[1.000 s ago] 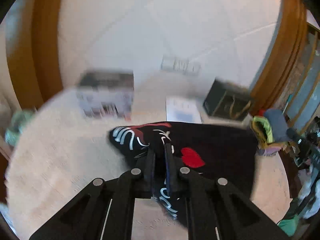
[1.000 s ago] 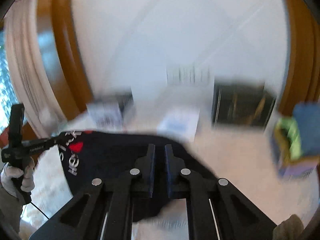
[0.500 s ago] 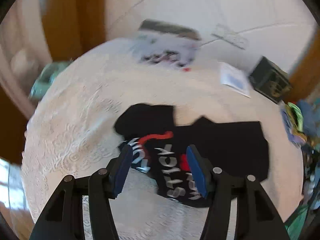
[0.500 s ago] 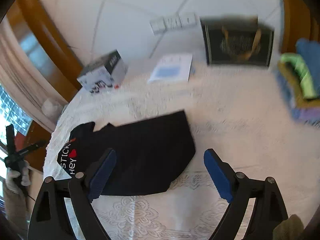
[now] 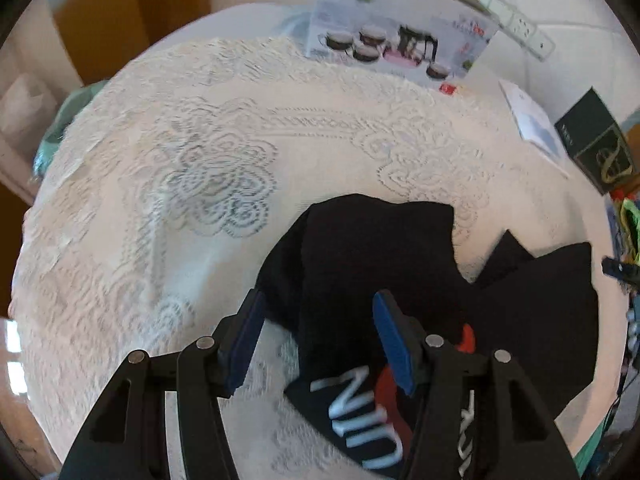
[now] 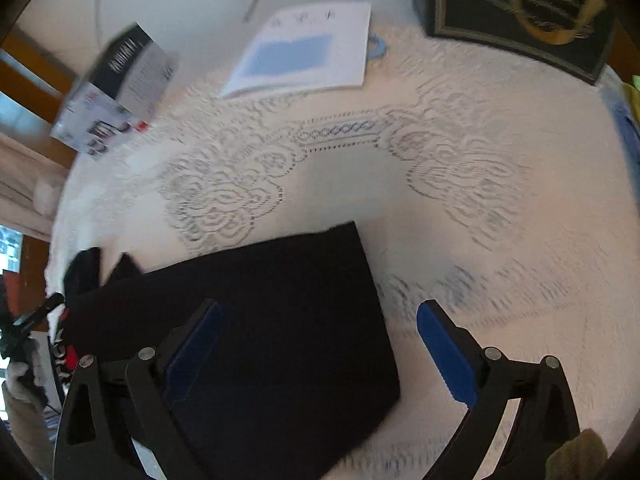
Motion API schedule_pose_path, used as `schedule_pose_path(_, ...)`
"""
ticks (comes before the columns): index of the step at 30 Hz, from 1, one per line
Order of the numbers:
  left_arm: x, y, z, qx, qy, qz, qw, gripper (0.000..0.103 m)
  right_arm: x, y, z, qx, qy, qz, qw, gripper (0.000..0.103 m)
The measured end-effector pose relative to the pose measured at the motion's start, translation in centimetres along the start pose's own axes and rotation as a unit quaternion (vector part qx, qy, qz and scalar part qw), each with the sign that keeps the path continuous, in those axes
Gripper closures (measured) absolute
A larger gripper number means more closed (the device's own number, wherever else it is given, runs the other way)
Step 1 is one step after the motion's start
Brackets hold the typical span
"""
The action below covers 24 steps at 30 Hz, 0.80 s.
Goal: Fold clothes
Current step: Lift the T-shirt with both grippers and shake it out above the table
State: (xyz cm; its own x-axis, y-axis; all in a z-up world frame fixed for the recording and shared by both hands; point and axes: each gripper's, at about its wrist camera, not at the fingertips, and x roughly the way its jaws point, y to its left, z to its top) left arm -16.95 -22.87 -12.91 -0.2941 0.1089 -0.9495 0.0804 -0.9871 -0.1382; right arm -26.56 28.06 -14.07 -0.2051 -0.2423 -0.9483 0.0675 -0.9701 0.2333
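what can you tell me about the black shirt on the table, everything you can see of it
The black shirt is soft knit fabric lying flat on the white lace tablecloth, loosely folded. White lettering and a red heart are printed at the end under the left gripper; a sleeve sticks out at that end's far edge. The other end is plain, with a straight edge and square corner. Both grippers hang open above it, the right gripper over the plain end; neither pinches the cloth.

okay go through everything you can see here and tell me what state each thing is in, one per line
Black shirt: lying on the tablecloth, partly folded, not gripped.
Left gripper: open, just opened, over the shirt's printed end.
Right gripper: open, just been opening, straddling the shirt's plain edge.
Booklet: closed, flat.
Tea-set box: closed.
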Motion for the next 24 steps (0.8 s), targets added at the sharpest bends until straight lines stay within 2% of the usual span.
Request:
schedule_pose_path(3,2.9,-0.2,0.6,0.008,0.029,-0.001,0.9995,0.046,2.3,1.0,1.0,-0.012,0.014,-0.014,1.0,0.004)
schedule_pose_path(5,3.0,-0.9,0.5,0.025,0.02,0.015,0.9994,0.046,3.3,1.9,1.0,-0.027,0.022,-0.024,0.999,0.003)
schedule_pose_path(6,3.0,-1.3,0.4,0.034,0.022,0.028,0.9988,0.049,3.8,2.3,1.0,-0.034,0.026,-0.029,0.999,0.001)
schedule_pose_path(7,3.0,-1.7,0.3,0.042,0.02,0.041,0.9981,0.059,4.0,2.9,0.9,-0.051,0.026,-0.049,0.997,0.004)
schedule_pose_path(8,2.6,-2.1,0.2,0.047,0.016,0.044,0.9978,0.093,4.0,3.6,0.6,-0.072,0.025,-0.075,0.994,0.023)
schedule_pose_path(9,2.1,-2.3,0.3,0.046,0.014,0.039,0.9981,0.096,3.5,4.1,0.4,-0.083,0.021,-0.08,0.993,0.057)
schedule_pose_path(10,1.4,-2.5,0.4,0.04,0.009,0.039,0.9984,0.096,2.9,4.5,0.2,-0.089,0.015,-0.077,0.993,0.081)
schedule_pose_path(11,0.1,-2.6,0.7,0.035,-0.009,0.039,0.9986,0.096,2.2,4.7,0.0,-0.093,0.007,-0.079,0.993,0.097)
schedule_pose_path(12,-1.6,-2.8,1.1,0.029,-0.032,0.036,0.9984,0.096,1.4,4.9,-0.1,-0.096,-0.001,-0.082,0.992,0.097)
schedule_pose_path(15,-8.1,-3.0,2.7,0.012,-0.107,0.016,0.9941,0.096,-3.1,5.7,-0.2,-0.115,-0.062,-0.078,0.988,0.097)
schedule_pose_path(18,-15.8,-3.2,3.9,0.005,-0.183,0.011,0.983,0.096,-11.2,5.8,-0.2,-0.108,-0.167,-0.062,0.978,0.097)
schedule_pose_path(21,-23.7,-3.3,4.1,0.001,-0.258,0.017,0.966,0.096,-19.6,5.8,-0.6,-0.097,-0.271,-0.044,0.957,0.097)
schedule_pose_path(24,-28.9,-3.1,2.5,-0.007,-0.312,0.023,0.9499,0.096,-27.8,5.1,-3.0,-0.085,-0.361,-0.027,0.928,0.097)
